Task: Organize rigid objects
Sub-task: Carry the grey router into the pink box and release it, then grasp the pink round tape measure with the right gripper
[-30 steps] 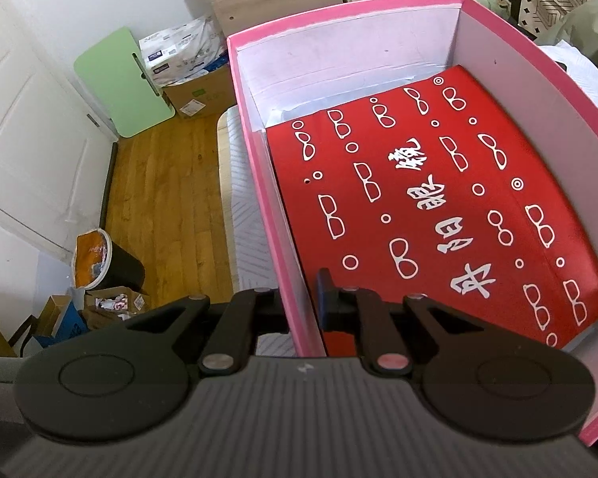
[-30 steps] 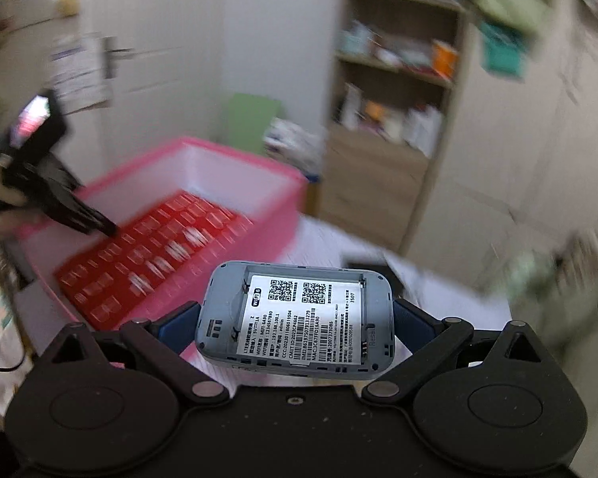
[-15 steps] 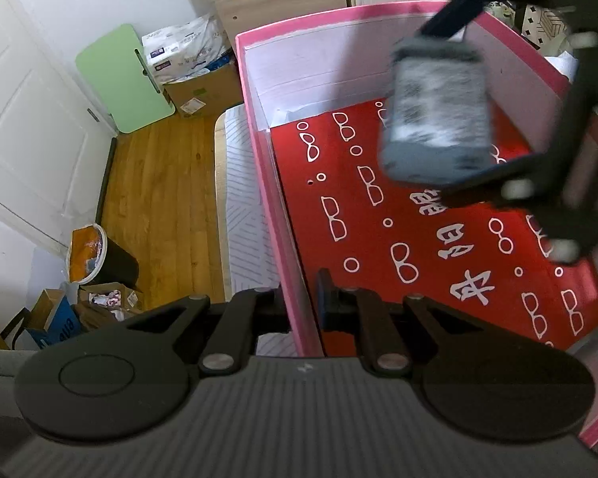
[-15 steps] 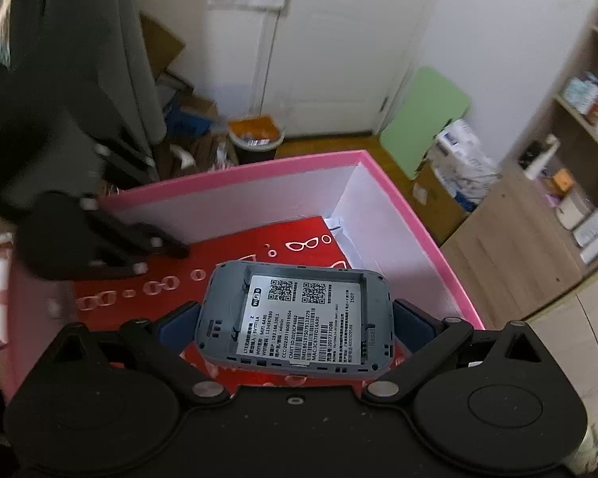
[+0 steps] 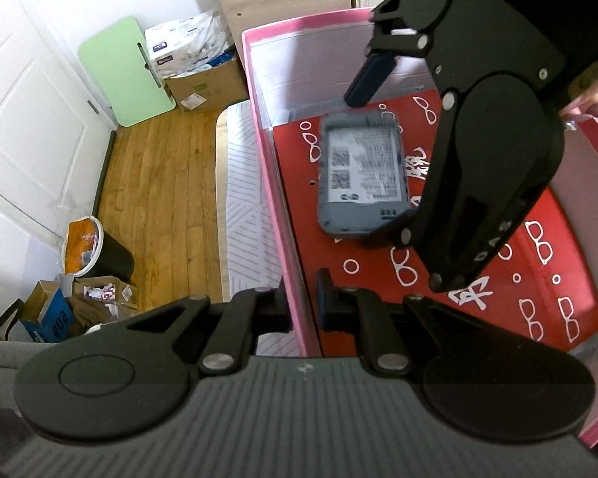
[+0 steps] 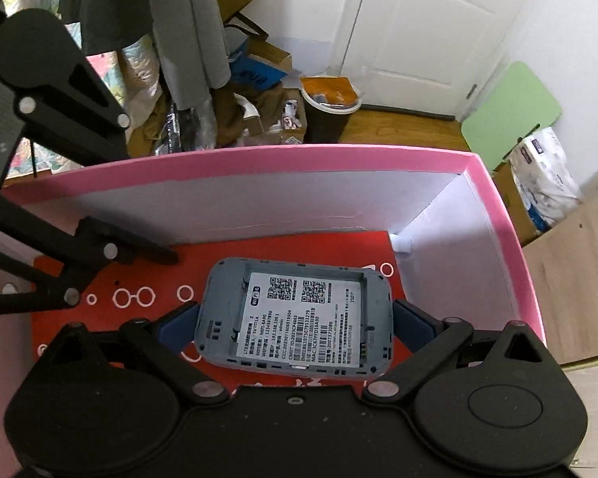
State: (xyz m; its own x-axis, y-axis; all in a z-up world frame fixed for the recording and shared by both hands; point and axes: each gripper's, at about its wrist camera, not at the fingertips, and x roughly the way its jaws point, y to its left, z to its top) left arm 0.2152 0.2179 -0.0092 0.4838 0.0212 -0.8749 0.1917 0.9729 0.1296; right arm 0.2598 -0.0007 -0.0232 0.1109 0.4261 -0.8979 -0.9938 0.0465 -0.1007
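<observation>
Wood floor is showing on the left of the left wrist view, w/ a white door [image 5: 24, 119], a green board [image 5: 127, 71] leaning on the wall, a black bin [image 5: 99, 253] and cardboard boxes near it. On the bed, a pink box [image 5: 277, 199] is sitting w/ white inner walls and a red sheet [image 5: 478, 279] printed w/ white glasses lining its bottom.

You're keeping the left gripper [image 5: 303, 302] pinched on the box's near side wall: one finger outside, one inside, jaws nearly closed w/ just the thin wall between them.

You're holding the right gripper [image 6: 295, 328] inside the box, pointing steeply down over the red sheet. Its jaws are standing wide and clamping a gray router [image 6: 295, 318] by its two short ends, blue pads pressing on each side. Router's back cover is off, so the white label w/ QR codes and barcodes is facing the camera. From the left wrist view the router [image 5: 362, 175] is sitting toward the far left part of the box, near the back wall and the left wall. It's looking slightly blurred there, so can't tell whether it's touching the sheet or hanging just above it. A bit of your hand [image 5: 586, 99] is showing behind the right gripper [image 5: 382, 147] at the box's right rim.
</observation>
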